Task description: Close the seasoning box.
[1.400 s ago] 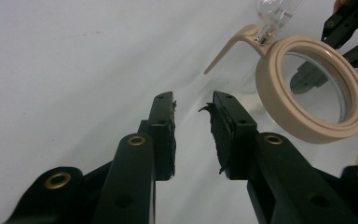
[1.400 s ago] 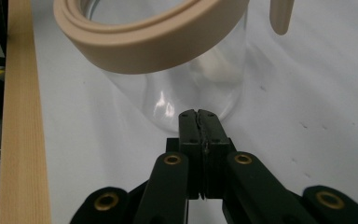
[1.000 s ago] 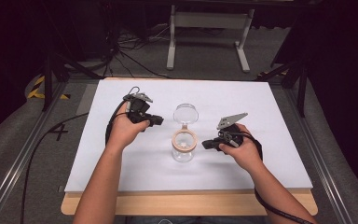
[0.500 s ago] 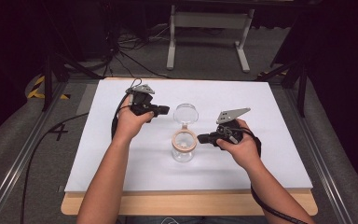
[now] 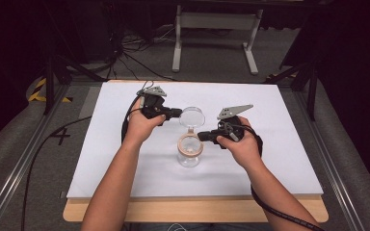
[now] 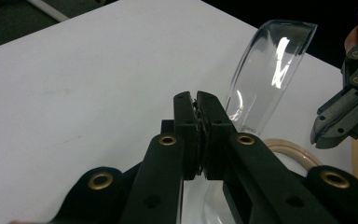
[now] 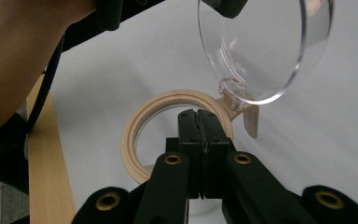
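White table sheet [image 5: 101, 159] bearing a clear jar [image 5: 190, 153], lid [image 5: 192, 117] raised; left gripper [image 5: 177, 113] and right gripper [image 5: 201, 136] both clenched empty beside it.

Both forearms in from bottom edge, angled inward over bench. L hand [image 5: 142, 126] holds left tongs [image 5: 177, 113], jaws pressed together, tips pointing toward R side. R hand [image 5: 241, 144] holds right tongs [image 5: 201, 136], jaws also closed, tips pointing toward L. The tong tips sit near each other, apart.
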Tool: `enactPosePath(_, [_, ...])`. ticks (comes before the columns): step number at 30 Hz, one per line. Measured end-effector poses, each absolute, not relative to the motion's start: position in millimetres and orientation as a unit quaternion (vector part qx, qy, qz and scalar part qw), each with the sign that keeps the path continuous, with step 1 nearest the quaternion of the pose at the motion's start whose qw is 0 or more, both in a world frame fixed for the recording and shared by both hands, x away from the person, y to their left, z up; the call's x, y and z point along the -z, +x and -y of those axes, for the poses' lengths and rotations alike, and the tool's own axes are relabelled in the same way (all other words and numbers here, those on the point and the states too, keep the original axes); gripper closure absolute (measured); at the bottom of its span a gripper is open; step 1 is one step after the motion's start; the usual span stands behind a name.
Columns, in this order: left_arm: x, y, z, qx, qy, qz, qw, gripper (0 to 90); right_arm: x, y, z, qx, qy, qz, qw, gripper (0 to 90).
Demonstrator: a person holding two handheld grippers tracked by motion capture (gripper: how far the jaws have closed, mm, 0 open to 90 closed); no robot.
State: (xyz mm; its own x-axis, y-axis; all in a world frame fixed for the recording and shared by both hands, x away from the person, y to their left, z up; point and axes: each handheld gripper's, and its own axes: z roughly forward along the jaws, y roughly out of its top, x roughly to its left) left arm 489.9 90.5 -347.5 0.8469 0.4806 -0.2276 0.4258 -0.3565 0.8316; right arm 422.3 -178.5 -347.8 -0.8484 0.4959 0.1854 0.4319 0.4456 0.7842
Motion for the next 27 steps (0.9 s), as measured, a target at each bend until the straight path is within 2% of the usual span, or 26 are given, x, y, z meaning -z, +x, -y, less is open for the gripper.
enactPosePath(27, [331.1,468.2,-88.5,-0.047,0.854,-0.235,0.462,84.7,345.1,419.1,177.1,-0.451,0.273,-0.849,0.031,90.0])
